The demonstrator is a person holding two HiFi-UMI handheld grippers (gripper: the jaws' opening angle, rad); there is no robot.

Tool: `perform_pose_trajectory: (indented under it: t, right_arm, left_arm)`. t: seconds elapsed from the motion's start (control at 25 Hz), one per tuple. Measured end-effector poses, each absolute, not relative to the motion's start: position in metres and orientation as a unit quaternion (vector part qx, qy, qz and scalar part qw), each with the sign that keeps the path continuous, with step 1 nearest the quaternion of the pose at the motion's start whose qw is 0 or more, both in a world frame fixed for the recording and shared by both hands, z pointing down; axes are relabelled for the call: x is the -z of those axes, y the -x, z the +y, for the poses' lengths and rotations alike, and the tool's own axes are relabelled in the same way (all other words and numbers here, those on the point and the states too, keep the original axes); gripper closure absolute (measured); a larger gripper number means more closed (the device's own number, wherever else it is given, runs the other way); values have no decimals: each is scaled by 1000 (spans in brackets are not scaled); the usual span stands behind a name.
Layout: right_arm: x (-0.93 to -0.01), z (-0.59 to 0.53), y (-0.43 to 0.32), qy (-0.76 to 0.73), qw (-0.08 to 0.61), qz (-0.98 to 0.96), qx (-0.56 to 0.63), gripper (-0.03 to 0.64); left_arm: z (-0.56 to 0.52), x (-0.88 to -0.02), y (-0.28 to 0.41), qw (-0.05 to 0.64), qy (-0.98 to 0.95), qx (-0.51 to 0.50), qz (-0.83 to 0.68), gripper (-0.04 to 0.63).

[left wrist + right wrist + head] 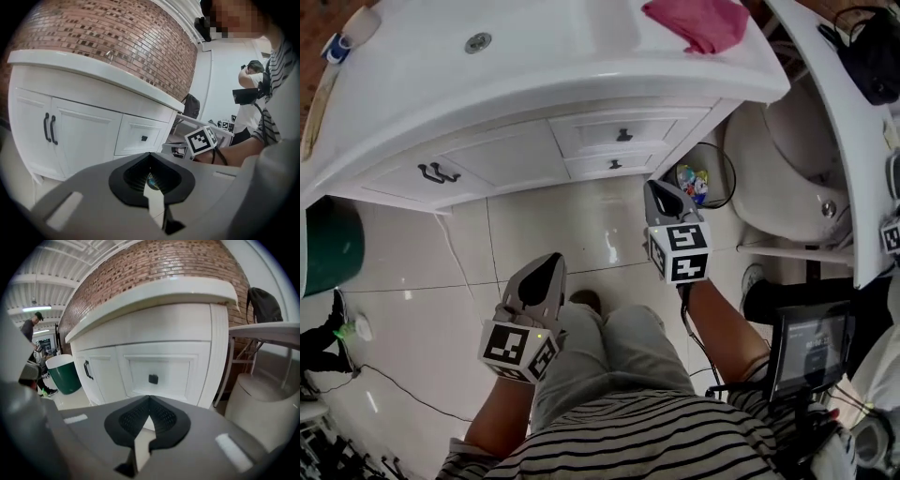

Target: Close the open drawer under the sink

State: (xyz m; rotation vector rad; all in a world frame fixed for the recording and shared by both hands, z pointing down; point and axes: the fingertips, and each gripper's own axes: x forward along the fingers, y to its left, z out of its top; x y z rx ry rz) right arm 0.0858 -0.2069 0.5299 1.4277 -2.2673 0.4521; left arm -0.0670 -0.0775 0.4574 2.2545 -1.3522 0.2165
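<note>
White drawer [153, 375] under the sink [581, 70] looks pushed in
Closed and holding nothing, the left claw [150, 164] and the right claw [149, 405] hang over the floor tiles [553, 225], near the drawer but not touching it

Floor [544, 234]: glossy pale tiles.
Wall [117, 37]: red-brown brick.
Bin [328, 248]: dark green, 9 o'clock.
Table [862, 169]: white, 3 o'clock.

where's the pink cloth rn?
Head view, top right: the pink cloth lies on the white countertop at its right end, above the knobbed drawers.
</note>
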Motion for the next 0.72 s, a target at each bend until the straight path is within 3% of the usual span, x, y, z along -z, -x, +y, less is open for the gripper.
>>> perform_pose_trajectory:
  t: [0.4,0.72]
  right_arm:
    - [-319,-126,-88,-467,232,-839,-154,615]
    - [-218,-16,-97,-417,252,-863,-133,615]
  left_arm:
    - [-46,-278,62,240,-827,-76,-502,580]
    - [33,-165,56,222,-824,-84,-515,580]
